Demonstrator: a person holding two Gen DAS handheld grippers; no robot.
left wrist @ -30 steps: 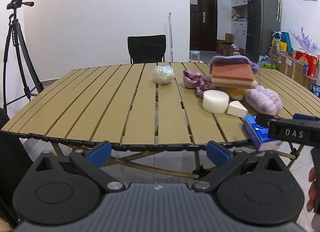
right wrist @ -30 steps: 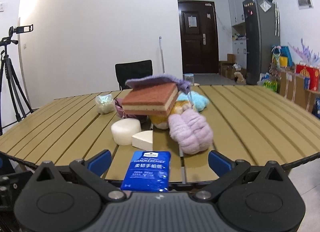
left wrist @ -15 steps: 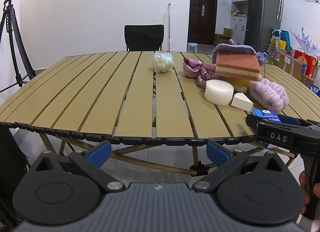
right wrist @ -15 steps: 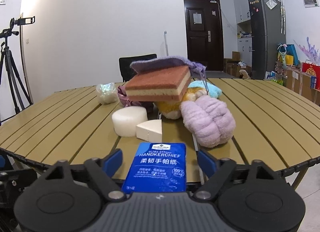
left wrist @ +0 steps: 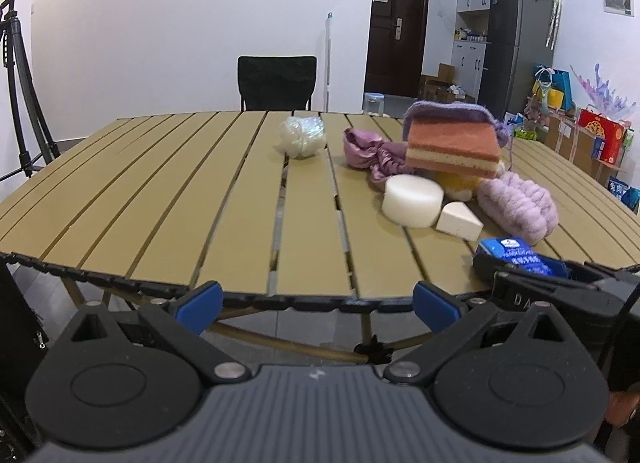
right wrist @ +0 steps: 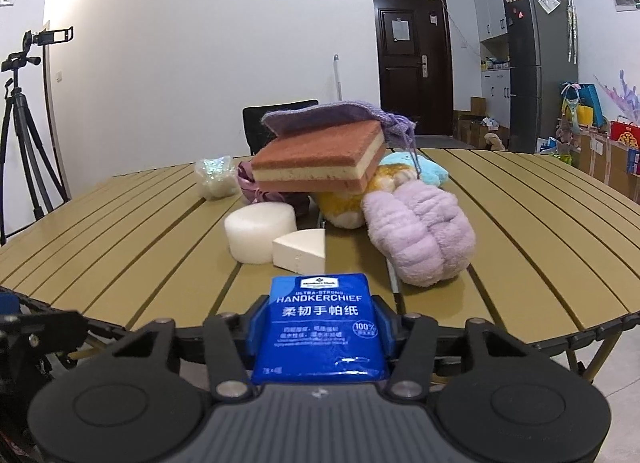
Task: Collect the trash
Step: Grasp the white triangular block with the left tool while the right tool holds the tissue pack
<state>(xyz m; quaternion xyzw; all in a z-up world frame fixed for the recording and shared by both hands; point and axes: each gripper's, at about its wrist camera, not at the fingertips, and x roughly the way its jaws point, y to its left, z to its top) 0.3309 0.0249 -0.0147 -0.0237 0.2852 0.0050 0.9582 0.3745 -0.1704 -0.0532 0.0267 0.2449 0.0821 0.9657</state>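
Observation:
A blue handkerchief tissue pack (right wrist: 324, 327) lies at the near edge of the slatted table (right wrist: 540, 231). My right gripper (right wrist: 320, 323) is closing on the pack, and its blue pads touch both long sides. The left wrist view shows the same pack (left wrist: 516, 257) at the lower right, with the right gripper's black finger around it. My left gripper (left wrist: 317, 303) hovers open and empty just off the table's front edge (left wrist: 160, 203). A crumpled clear plastic wad (left wrist: 302, 137) sits farther back on the table.
A pile sits right of centre: orange sponge (left wrist: 452, 147), white foam disc (left wrist: 412, 201), white wedge (left wrist: 458, 221), lilac fluffy cloth (left wrist: 516, 207), purple satin cloth (left wrist: 368, 151). A black chair (left wrist: 276, 81) stands behind the table. A tripod (left wrist: 16, 63) is at the left.
The right gripper's fingers closed in from wide apart onto the sides of the blue tissue pack, after sinking slightly. The left gripper stayed about where it was.

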